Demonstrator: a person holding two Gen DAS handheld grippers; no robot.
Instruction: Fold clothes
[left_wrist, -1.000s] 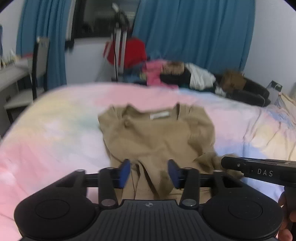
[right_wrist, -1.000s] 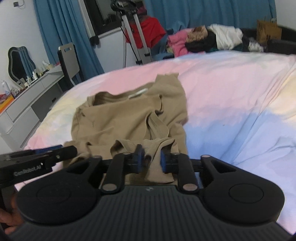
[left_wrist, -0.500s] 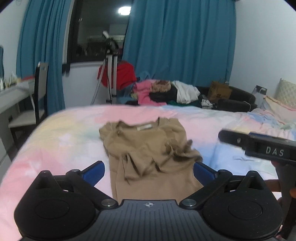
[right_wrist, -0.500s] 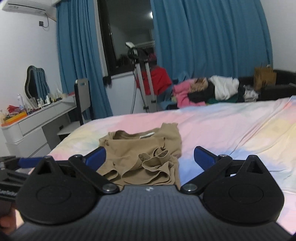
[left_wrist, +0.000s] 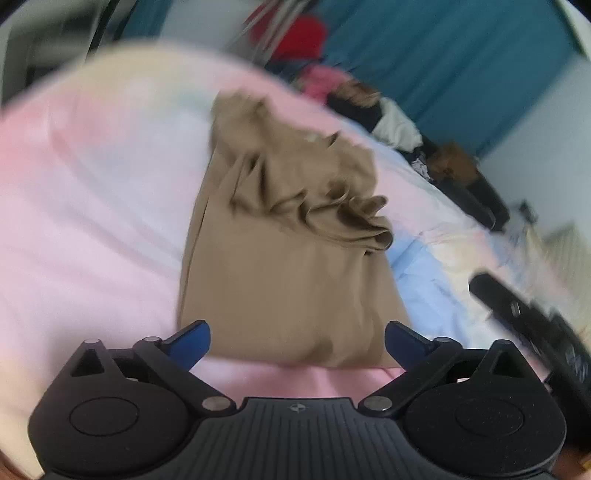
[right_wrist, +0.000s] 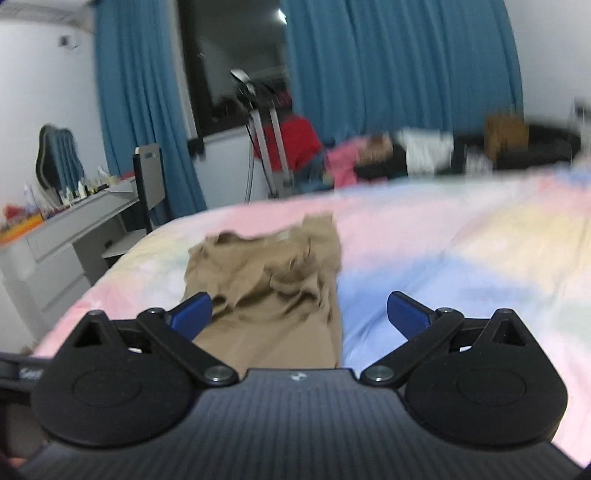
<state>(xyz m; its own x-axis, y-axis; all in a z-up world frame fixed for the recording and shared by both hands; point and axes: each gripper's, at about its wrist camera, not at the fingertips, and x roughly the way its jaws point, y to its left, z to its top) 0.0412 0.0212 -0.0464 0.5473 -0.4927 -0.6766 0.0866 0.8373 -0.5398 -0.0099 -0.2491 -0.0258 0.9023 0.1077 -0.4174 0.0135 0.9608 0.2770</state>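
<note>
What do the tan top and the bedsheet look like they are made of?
Tan top: soft matte knit, probably cotton jersey; it bunches into limp, rounded folds. Bedsheet: thin woven fabric, matte, with pastel tie-dye print and shallow wrinkles; blur hides the weave.

A home bedroom: bed (right_wrist: 480, 236) under pastel sheet, blue curtains (right_wrist: 388, 66), dressing table (right_wrist: 74, 225) with mirror (right_wrist: 55, 155) and bottles, clothes pile (right_wrist: 388, 155) beyond the bed.
</note>
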